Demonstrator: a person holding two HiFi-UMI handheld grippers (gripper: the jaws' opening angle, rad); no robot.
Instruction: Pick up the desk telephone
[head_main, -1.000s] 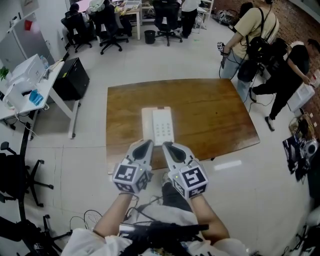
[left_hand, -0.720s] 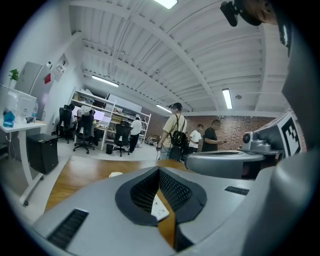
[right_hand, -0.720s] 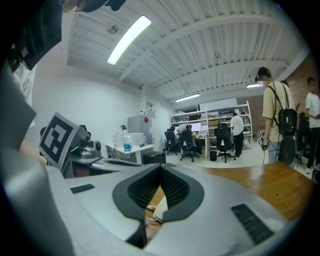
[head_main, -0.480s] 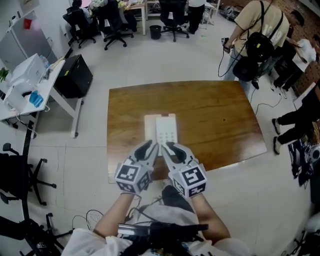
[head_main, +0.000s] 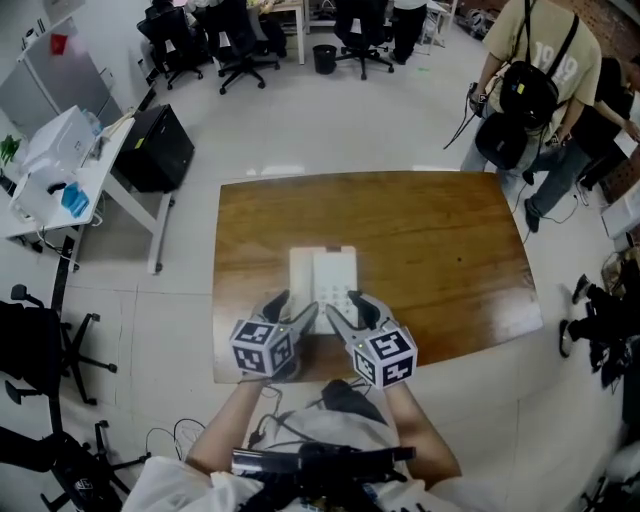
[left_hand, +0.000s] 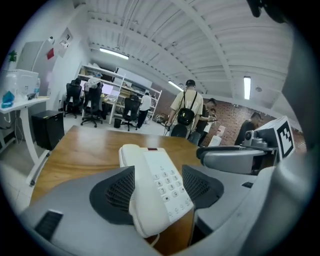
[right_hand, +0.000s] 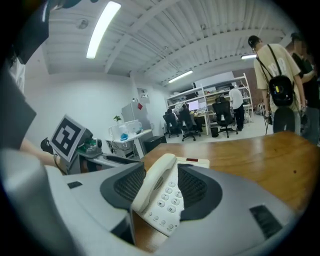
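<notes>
A white plastic desk telephone (head_main: 322, 272) with a grey-dotted keypad is seen lying flat on the brown wooden bench (head_main: 430, 235), close to the bench's near edge and somewhat toward its left side. The telephone's pale curved handset (left_hand: 131, 170) is laid in its cradle along the side facing the bench's left edge. The left tongs (head_main: 293, 311), grey with a black-and-white marker cube, are held low over the bench's near edge with the jaws spread wide, and the telephone's near end is seen between them. The right tongs (head_main: 352, 311) are held likewise over that near edge, jaws equally wide apart, with the same end of the telephone between the dark ribbed pads (right_hand: 197, 187). Nothing is clamped by either pair; whether any pad touches the casing cannot be told. A black box-shaped cabinet (head_main: 152, 150) is seen on the floor off the bench's far left corner, and a person in a tan shirt with a black backpack (head_main: 530, 85) is seen standing off the bench's far right corner.
</notes>
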